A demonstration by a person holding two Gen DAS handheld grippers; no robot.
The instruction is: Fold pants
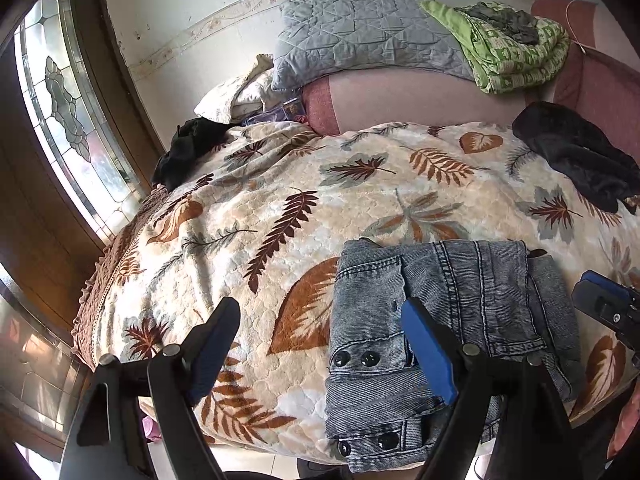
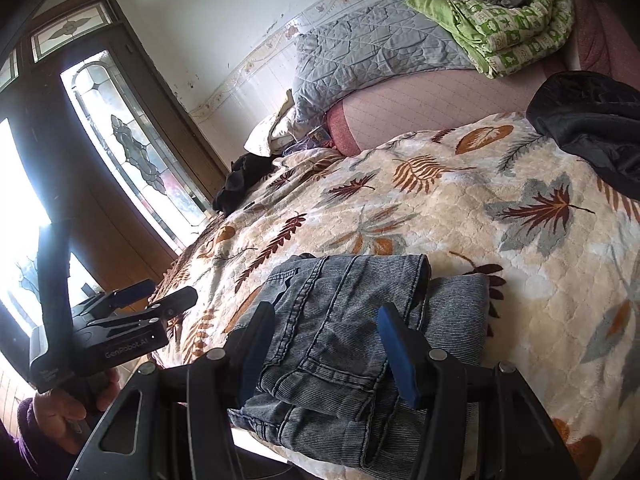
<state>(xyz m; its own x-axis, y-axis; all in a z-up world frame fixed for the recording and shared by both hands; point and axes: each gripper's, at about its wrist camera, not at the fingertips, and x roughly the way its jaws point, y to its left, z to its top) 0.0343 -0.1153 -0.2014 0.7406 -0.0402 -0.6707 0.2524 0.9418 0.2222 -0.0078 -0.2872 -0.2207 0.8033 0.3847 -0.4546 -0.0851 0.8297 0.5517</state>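
Pants: A pair of grey-blue washed denim pants (image 1: 452, 328) was found folded into a compact stack at the near edge of the bed, lying on the leaf-print blanket (image 1: 280, 200). The snap buttons of the waistband were seen at the near left corner of the stack in the left wrist view.

Left gripper: The left gripper (image 1: 320, 344) was held with its jaws spread wide. One finger was positioned over the blanket to the left of the pants; the blue-padded finger was positioned over the denim. Nothing was clamped between them.

Right gripper: The right gripper (image 2: 324, 340) was held with its jaws wide apart above the pants, with the upper folded layer seen between the fingers. Whether the pads were touching the cloth could not be determined from this angle.

Grip status: No fabric was seen to be pinched by either claw.

Background, far side: A grey quilted pillow (image 1: 360, 40) and a folded green patterned quilt (image 1: 516, 52) were stacked against the wall.

Background, bed: A black garment (image 1: 576, 156) was lying at the right of the blanket, and another dark garment (image 1: 188, 148) at its far left corner.

Background, left: A wooden door with leaded glass (image 1: 68, 108) was visible.
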